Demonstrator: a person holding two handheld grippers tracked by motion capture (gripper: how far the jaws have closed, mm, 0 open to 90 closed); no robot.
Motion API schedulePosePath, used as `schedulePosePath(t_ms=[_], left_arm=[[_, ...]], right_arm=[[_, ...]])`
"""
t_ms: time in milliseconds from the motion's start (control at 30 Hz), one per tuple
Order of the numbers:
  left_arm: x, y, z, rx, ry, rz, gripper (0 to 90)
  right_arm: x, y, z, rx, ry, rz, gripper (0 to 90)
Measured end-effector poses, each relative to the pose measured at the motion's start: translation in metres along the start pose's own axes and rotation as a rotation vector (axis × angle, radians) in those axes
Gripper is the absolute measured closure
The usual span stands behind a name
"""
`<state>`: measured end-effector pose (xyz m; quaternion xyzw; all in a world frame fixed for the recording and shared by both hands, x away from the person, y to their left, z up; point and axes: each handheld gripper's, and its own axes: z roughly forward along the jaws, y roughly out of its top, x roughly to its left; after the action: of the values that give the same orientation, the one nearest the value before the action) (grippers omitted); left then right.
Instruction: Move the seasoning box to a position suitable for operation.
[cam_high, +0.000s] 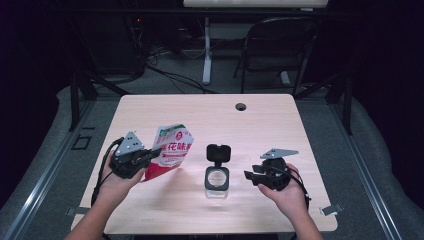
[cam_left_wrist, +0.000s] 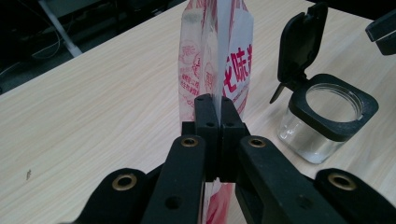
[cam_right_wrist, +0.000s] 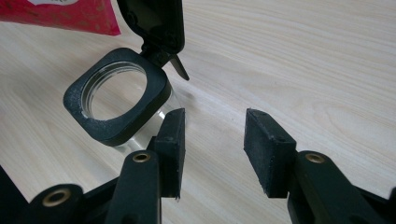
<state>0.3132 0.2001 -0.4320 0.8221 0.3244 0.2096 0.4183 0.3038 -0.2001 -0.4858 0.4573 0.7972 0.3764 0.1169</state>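
Nearest the person's edge of the wooden table (cam_high: 165, 210), two grippers are held, one in each hand. The left gripper (cam_high: 150, 157) is clamped tight on the edge of a red and white pouch (cam_high: 169, 150); in the left gripper view the pouch (cam_left_wrist: 215, 60) is pinched between the two pads and rises upright beyond them, lifted clear of the tabletop. The right gripper (cam_high: 248, 175) is held with its jaws standing apart and nothing between them; in the right gripper view bare wood is seen in the gap (cam_right_wrist: 212, 149).

Between the two grippers a small clear jar (cam_high: 217, 181) is stood on the table, its black square collar open and its hinged black lid (cam_high: 218, 152) tipped up at the far side. The jar is seen just beside the right gripper's jaws and apart from them, and near the pouch without touching it.

Red Chinese characters are printed on the white front of the pouch, "花味" being legible in the high view; the smaller print cannot be read.

Beyond the table a folding chair (cam_high: 280, 45) is stood on the grey floor.
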Motion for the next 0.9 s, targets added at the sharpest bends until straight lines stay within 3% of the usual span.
schedulePosePath(t_ms=[433, 633, 900], left_arm=[[-0.011, -0.003, 0.007, 0.002, -0.038, 0.016, 90.0], [-0.013, -0.013, 0.009, 0.020, -0.051, 0.015, 90.0], [-0.011, -0.029, 0.005, -0.002, -0.072, -0.017, 90.0]], right_arm=[[0.003, 0.001, 0.000, 0.003, -0.002, -0.021, 58.6], [0.003, 0.003, -0.003, -0.019, 0.002, -0.033, 57.8], [0.005, 0.005, -0.007, -0.004, 0.021, -0.009, 59.9]])
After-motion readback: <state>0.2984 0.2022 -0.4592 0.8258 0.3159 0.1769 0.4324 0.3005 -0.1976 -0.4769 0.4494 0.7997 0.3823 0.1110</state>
